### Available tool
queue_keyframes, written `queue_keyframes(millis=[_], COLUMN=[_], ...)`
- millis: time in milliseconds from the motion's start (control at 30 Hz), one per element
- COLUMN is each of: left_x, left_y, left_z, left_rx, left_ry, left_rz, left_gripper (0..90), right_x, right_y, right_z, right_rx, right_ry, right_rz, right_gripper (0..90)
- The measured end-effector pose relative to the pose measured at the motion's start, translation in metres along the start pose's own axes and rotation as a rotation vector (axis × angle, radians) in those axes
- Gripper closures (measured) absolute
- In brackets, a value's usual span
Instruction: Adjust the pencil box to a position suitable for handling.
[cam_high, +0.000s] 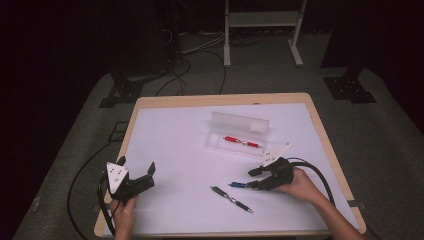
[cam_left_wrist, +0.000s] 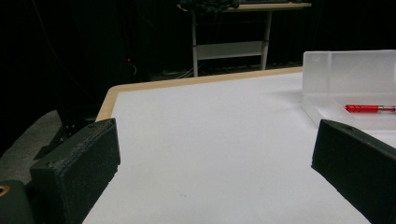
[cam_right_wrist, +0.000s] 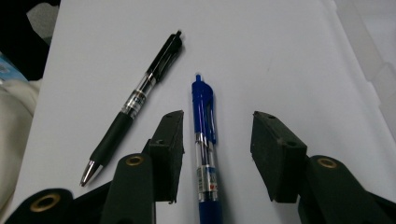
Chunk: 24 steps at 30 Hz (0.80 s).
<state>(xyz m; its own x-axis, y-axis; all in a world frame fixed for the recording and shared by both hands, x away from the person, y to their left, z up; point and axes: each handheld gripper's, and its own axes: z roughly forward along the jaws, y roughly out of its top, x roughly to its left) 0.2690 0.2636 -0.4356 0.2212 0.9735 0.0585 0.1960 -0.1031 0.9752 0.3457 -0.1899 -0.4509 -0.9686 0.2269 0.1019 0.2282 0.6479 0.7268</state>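
Three pens: black and blue loose on the sheet, red in the case.
Left gripper (cam_high: 136, 175): at about 8 o'clock on the table (cam_high: 220, 100), near the front-left corner, jaws spread wide with nothing between them (the left gripper view shows bare sheet in the gap).
White sheet (cam_high: 175, 145): covers most of the tabletop; a thin wooden rim shows on all sides; a broad bare stretch runs from the left gripper toward 12 o'clock.
Black pen (cam_high: 231, 198): at 6 o'clock, lying flat on a diagonal, just beside the blue pen, not touching it.
Clear case (cam_high: 240, 131): just right of centre, toward 1 o'clock, lid raised on its far side.
Red pen (cam_high: 242, 142): lying flat inside the case tray.
Blue pen (cam_right_wrist: 204, 140): at 5 o'clock, flat on the sheet, between the right gripper's parted jaws; neither pad touches it.
Right gripper (cam_high: 256, 178): at 4 o'clock, well in from the right edge, jaws apart either side of the blue pen.
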Motion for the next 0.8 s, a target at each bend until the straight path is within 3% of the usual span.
queue_keyframes(millis=[233,400,667,800], left_x=[-0.001,0.0,0.0,-0.001], left_y=[0.0,0.0,0.0,0.0], left_z=[0.0,0.0,0.0,0.001], left_rx=[-0.001,-0.003,0.0,-0.001], left_ry=[0.0,0.001,0.0,0.002], left_rz=[0.001,0.001,-0.001,0.001], left_gripper=[0.4,0.4,0.4,0.4], right_x=[0.004,0.006,0.007,0.007], right_y=[-0.006,-0.009,-0.014,-0.013], right_z=[0.007,0.015,0.014,0.014], right_rx=[0.031,0.062,0.057,0.061], right_ry=[0.007,-0.012,-0.034,-0.034], right_rz=[-0.009,-0.043,-0.059,-0.05], right_gripper=[56.6,64.1,76.7,78.4])
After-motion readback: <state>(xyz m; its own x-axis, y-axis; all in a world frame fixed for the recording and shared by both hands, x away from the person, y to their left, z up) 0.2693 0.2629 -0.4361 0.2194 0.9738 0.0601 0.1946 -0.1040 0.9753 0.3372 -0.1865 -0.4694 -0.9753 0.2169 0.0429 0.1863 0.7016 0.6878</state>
